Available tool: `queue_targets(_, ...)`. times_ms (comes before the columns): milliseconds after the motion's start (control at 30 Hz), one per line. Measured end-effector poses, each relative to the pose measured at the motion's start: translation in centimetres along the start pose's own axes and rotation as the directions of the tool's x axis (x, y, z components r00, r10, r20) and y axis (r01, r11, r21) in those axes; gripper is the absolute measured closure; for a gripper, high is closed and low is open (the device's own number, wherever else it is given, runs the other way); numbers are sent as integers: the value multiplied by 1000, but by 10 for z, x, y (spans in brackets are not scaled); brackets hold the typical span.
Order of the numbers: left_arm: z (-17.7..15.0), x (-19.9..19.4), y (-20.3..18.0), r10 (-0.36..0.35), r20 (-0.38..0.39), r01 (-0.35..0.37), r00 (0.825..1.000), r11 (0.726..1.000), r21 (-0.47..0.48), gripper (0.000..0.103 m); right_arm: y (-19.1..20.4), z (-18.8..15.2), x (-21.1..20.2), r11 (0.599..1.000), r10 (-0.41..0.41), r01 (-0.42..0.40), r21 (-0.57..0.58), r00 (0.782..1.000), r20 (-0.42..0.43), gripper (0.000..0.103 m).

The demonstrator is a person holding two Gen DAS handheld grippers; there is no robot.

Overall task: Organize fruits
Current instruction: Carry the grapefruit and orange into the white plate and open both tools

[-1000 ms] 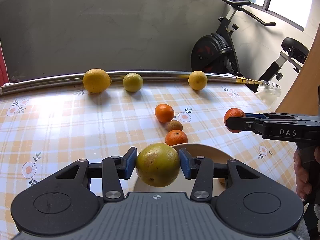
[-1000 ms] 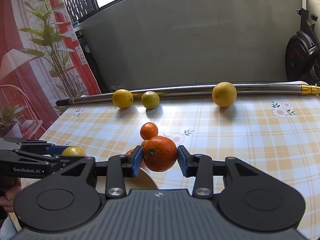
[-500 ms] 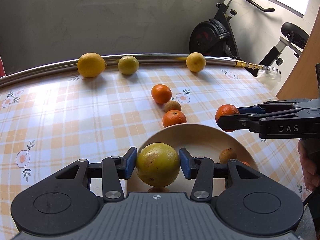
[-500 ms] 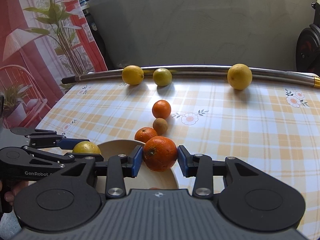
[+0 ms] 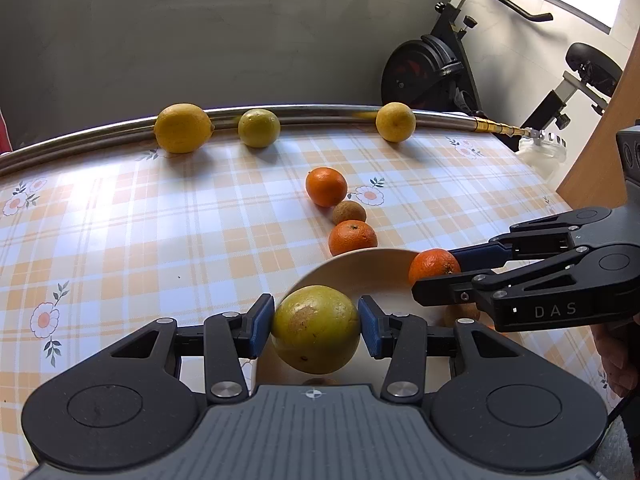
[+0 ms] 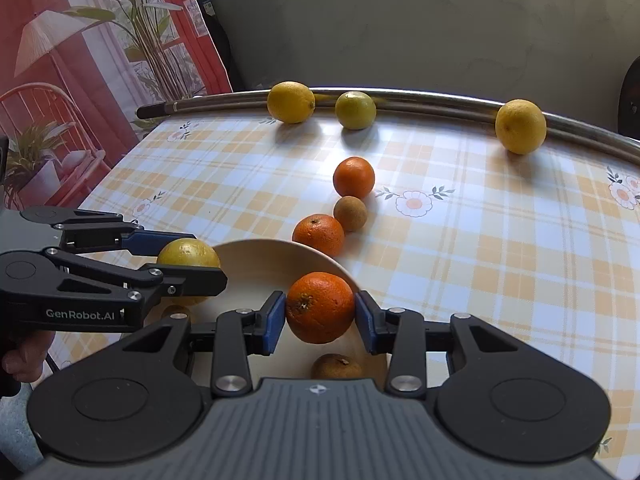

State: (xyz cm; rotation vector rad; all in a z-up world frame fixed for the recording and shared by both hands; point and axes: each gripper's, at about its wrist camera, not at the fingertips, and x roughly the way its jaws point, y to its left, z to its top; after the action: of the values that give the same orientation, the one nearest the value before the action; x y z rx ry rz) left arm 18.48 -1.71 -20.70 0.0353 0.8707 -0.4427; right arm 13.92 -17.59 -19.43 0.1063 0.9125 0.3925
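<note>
Left claw [image 5: 316, 330] grips a big yellow-green fruit [image 5: 316, 330] w/ a brown scuffed patch, blue pads pressed on both sides, held over the near-left rim of the pale bowl [image 5: 360, 268]. Right claw [image 6: 320, 312] is clamped on an orange [image 6: 320, 307], pitted skin, stem end facing the camera, held over the bowl's right side. On the checked counter [image 5: 140, 240] beyond the bowl: 2 more oranges [image 5: 326, 192] [image 5: 353, 237] w/ a small brown fruit [image 5: 349, 212] between them, the nearer orange just beside the bowl rim. 3 yellow fruits [image 5: 183, 128] [image 5: 259, 128] [image 5: 395, 121] sit along the metal pole [image 5: 312, 111] at the far edge. Right wrist view alone shows a brown fruit [image 6: 337, 366] lying in the bowl under the held orange, plus the red curtain and plants [image 6: 132, 20] at left. Left wrist view alone shows an exercise bike [image 5: 440, 68] at far right; there the bowl's contents are mostly hidden behind the claws, only a brownish bit visible under the right claw's arm.
</note>
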Motion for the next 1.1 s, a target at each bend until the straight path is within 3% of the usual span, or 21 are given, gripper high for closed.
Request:
queue_targets(800,3,4,3,-6,-7,6,1000,1000,-23,53,-1,-4,-2,1000,8,-8,23,1000,-9,61)
queue_targets(1100,14,-15,14,6,52,-3,999,998,-61,53,-1,8,-11,1000,6,-6,14,1000,31,61)
